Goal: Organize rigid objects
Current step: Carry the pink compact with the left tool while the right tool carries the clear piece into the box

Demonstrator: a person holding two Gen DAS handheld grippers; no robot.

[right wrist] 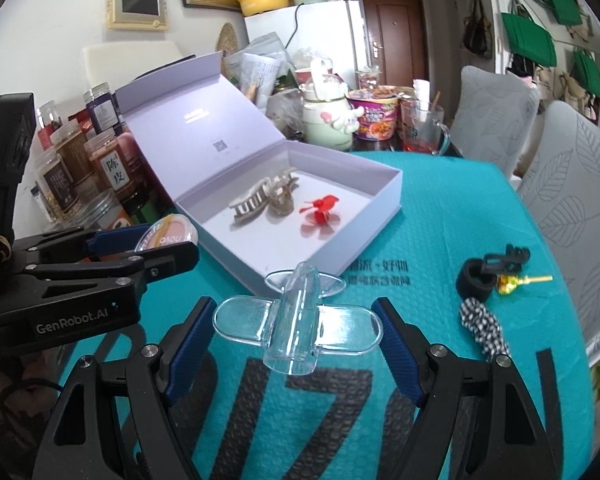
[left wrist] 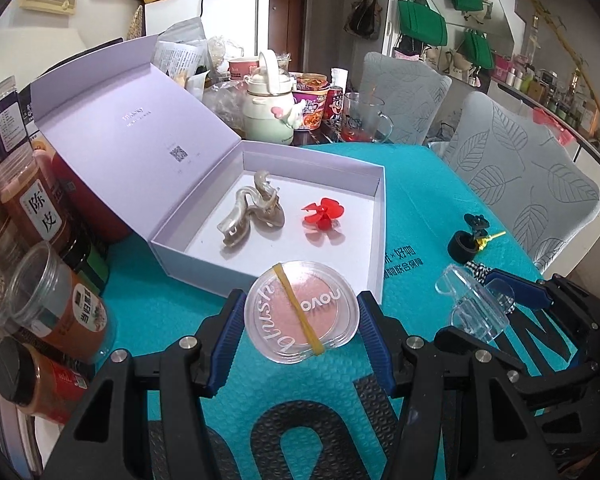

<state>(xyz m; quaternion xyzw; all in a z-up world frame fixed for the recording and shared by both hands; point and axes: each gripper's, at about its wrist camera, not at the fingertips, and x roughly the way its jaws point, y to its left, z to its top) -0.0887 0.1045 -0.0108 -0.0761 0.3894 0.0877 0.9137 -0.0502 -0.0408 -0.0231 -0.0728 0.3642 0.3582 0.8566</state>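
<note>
**Both grippers carry items near the open lilac box**

The round blush compact [left wrist: 301, 314], clear-lidded with a yellow rubber band across it, sits low in the centre of the left wrist view, clamped between the blue pads of the left gripper [left wrist: 301, 316]. In the right wrist view the clear plastic airplane-shaped clip [right wrist: 298, 320] is lower centre, its wings spanning the gap of the right gripper [right wrist: 298, 330], whose pads grasp the wing tips on both sides.

Just above both held items lies the open lilac box [left wrist: 311, 276], its lid [left wrist: 120, 128] tilted back toward the upper left. Inside it rest a pearl-grey claw hair clip [left wrist: 252, 210] on the left and a red flower clip [left wrist: 323, 214] to its right, close but apart.

The box stands on a teal padded mat [left wrist: 419, 208]. At the right of the mat, well apart from the box, lie a black ring [right wrist: 473, 280], a black clip [right wrist: 505, 258], a gold pin [right wrist: 519, 282] and a black-and-white checked scrunchie [right wrist: 483, 326]. Spice jars [left wrist: 48, 200] crowd the left edge.
</note>
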